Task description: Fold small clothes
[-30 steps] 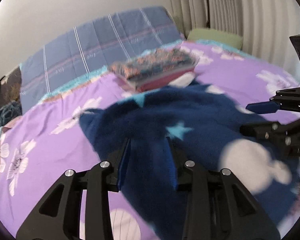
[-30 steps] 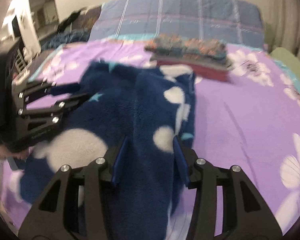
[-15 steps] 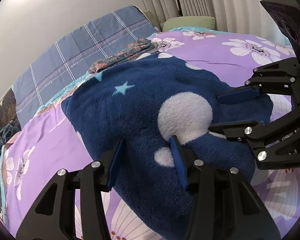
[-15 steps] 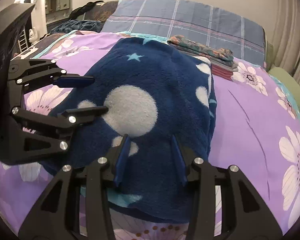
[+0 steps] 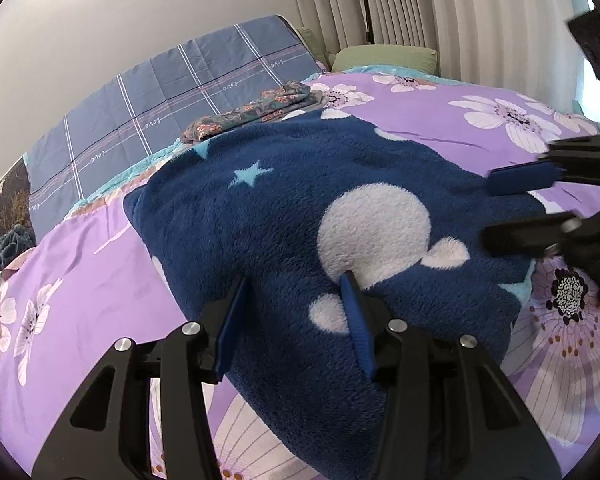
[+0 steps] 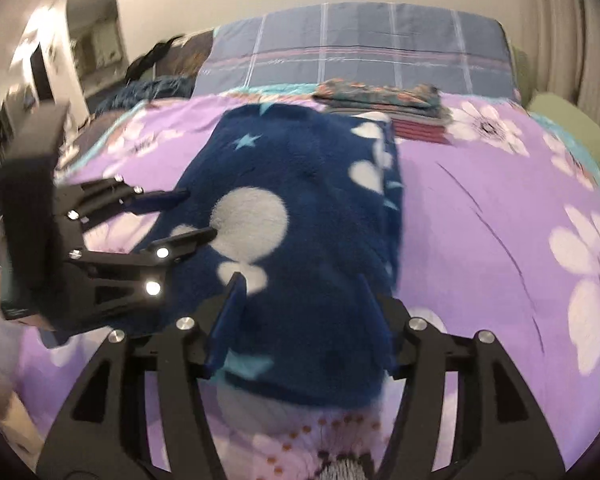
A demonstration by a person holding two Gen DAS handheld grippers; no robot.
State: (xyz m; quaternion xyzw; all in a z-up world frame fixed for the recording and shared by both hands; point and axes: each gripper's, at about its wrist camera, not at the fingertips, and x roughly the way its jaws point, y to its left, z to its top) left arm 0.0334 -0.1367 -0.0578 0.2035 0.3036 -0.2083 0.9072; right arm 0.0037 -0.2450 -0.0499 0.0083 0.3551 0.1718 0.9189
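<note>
A navy fleece garment (image 5: 300, 208) with white dots and pale stars lies folded lengthwise on the purple floral bedspread (image 5: 80, 280). My left gripper (image 5: 294, 304) straddles its near left edge, jaws apart, with the fleece lying loose between the pads. In the right wrist view the same garment (image 6: 312, 200) runs away from my right gripper (image 6: 300, 312), whose jaws are opening over the near end without pressing it. Each gripper shows in the other's view: the right gripper (image 5: 492, 210) at the garment's right side, the left gripper (image 6: 192, 212) at its left side.
A stack of folded patterned clothes (image 6: 380, 94) sits beyond the garment's far end. Behind it lies a blue plaid quilt (image 6: 360, 48), with a green pillow (image 5: 384, 58) near the curtains (image 5: 460, 8). Purple bedspread (image 6: 480, 220) stretches out to the right.
The garment came down from a bunched, moving state to lie flat on the bed. Both grippers' jaws spread wider, and the right gripper drew back toward the near end.
</note>
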